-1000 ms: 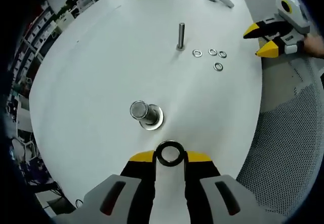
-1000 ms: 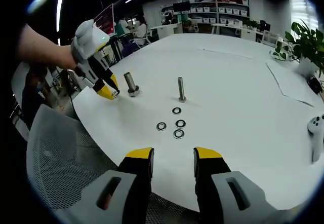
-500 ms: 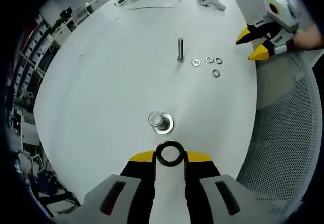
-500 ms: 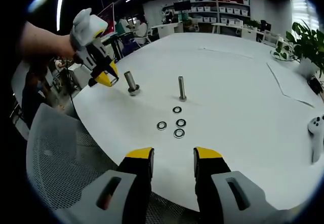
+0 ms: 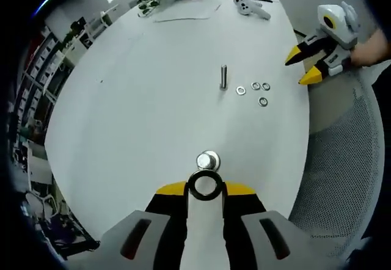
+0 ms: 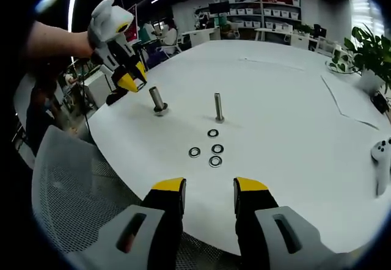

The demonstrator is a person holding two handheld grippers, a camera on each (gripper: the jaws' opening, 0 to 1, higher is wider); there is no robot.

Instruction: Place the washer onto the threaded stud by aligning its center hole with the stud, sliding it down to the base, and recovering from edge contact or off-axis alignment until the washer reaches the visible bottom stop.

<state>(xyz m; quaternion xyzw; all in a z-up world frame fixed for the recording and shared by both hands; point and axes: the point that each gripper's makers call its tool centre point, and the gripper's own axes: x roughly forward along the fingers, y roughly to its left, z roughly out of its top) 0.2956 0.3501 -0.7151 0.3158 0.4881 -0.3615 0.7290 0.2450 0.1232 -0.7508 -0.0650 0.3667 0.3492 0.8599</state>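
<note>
while the left gripper (image 5: 205,187) pinches the washer (image 5: 205,184) just short of the near stud (image 5: 208,160) | right gripper (image 6: 208,187) spread, idle off the table (image 5: 153,87) edge | risk: hole off-axis, so the rim may catch the stud top and tilt

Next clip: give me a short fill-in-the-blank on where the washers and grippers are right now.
The left gripper is shut on a ____.
Loose washers lying on the table number ____.
The right gripper has its jaws ____.
Upright studs on the table number ____.

Missing words: washer; four; open; two
</note>
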